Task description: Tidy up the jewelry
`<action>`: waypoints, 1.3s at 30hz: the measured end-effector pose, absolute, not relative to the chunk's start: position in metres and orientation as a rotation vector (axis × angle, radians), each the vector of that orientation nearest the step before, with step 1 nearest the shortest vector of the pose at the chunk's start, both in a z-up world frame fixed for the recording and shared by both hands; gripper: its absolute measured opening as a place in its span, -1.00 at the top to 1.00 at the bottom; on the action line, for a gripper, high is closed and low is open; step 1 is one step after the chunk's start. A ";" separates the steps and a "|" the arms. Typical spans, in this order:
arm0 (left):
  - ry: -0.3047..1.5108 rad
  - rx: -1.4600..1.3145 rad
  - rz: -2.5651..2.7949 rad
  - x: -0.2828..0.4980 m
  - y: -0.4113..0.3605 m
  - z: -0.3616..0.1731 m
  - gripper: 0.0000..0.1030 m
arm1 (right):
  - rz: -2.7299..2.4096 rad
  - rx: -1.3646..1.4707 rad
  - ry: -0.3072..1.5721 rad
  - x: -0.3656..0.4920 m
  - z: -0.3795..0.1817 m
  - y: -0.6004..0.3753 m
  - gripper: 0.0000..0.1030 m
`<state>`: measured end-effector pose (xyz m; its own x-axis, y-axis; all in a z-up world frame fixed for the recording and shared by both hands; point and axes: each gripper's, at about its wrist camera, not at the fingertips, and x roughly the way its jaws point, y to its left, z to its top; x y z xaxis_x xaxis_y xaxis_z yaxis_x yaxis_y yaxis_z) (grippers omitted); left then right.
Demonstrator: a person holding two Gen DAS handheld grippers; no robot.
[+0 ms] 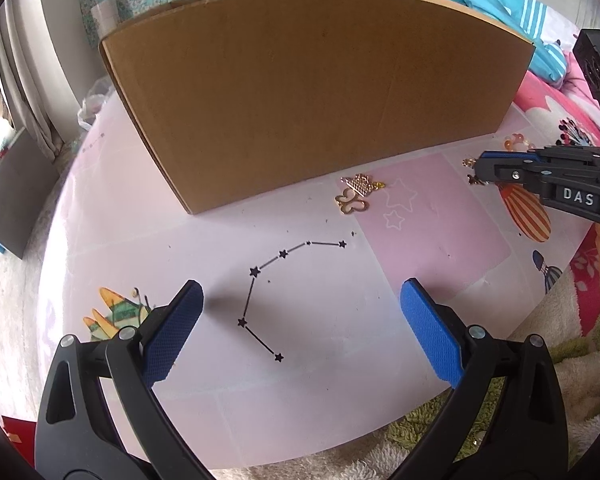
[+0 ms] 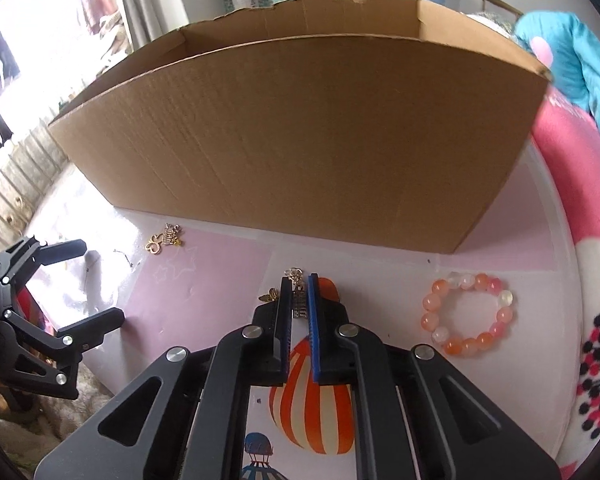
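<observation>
Fingers of the right gripper [image 2: 299, 300], black with blue ribbed pads, stand nearly closed on a small silver bar-shaped pendant with a gold clasp [image 2: 299, 305], which sits upright between the pads; whether the pads truly press it cannot be told for certain, though only a thin slit remains on each side. Just left of these fingers lies a tiny gold butterfly charm [image 2: 269, 295], touching the pink patterned table cover [image 2: 228, 280]. Landmark for all positions: the large open brown cardboard box [image 2: 300, 140], standing on the cover beyond both grippers. Right gripper and pendant are in front of the box's long front wall, near its middle, apart from the wall. A bracelet of orange, pink and white round beads [image 2: 468, 314] lies flat in front of the box's right corner. A cluster of gold charms, one butterfly-shaped and one crown-like [image 1: 357, 194], lies close before the box's front wall toward its left part. The left gripper [image 1: 302, 304] hovers further forward of the box, fingers spread wide with nothing between them, above a printed black star constellation [image 1: 260, 300] on the cover
</observation>
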<state>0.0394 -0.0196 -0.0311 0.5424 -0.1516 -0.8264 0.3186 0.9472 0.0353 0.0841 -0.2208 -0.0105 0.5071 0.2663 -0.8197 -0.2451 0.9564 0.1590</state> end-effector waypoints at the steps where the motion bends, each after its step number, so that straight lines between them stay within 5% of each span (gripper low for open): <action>1: 0.951 0.196 -0.284 0.039 -0.020 -0.030 -0.84 | 0.311 0.049 0.995 0.082 -0.011 -0.224 0.85; 7: 0.883 0.203 -0.338 0.037 -0.030 -0.017 -0.81 | 0.306 0.140 0.964 0.067 0.001 -0.245 0.85; 20: 0.864 0.205 -0.394 0.064 -0.053 -0.013 0.29 | 0.338 0.208 0.952 0.061 0.001 -0.243 0.85; 28: 0.918 0.185 -0.410 0.078 -0.058 -0.026 0.53 | 0.348 0.234 0.963 0.069 -0.005 -0.250 0.85; 32: 0.906 0.205 -0.430 0.075 -0.062 -0.028 0.87 | 0.346 0.252 0.964 0.068 -0.006 -0.251 0.85; 39: 0.927 0.240 -0.490 0.051 -0.071 -0.028 0.88 | 0.344 0.262 0.966 0.066 -0.009 -0.250 0.85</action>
